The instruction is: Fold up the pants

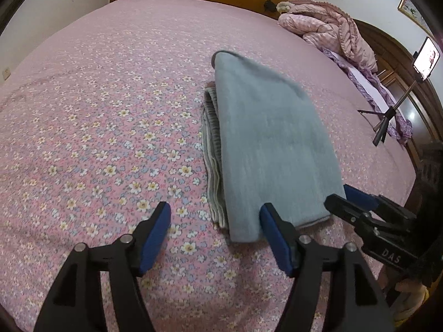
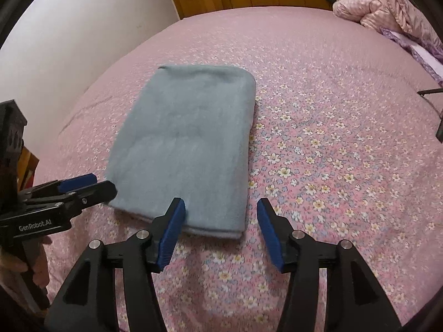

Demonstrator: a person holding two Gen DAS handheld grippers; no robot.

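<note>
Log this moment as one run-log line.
stage: fold looks done | folded grey-blue fleece pants flat on pink floral bedsheet | left gripper open | right gripper open

"GenRobot.AI" on left tool (image 2: pixel 83 191); "DAS" on right tool (image 1: pixel 357 204)

Soft matt fleecy pants (image 2: pixel 182 144) on printed cotton bedsheet (image 2: pixel 332 152)
</note>
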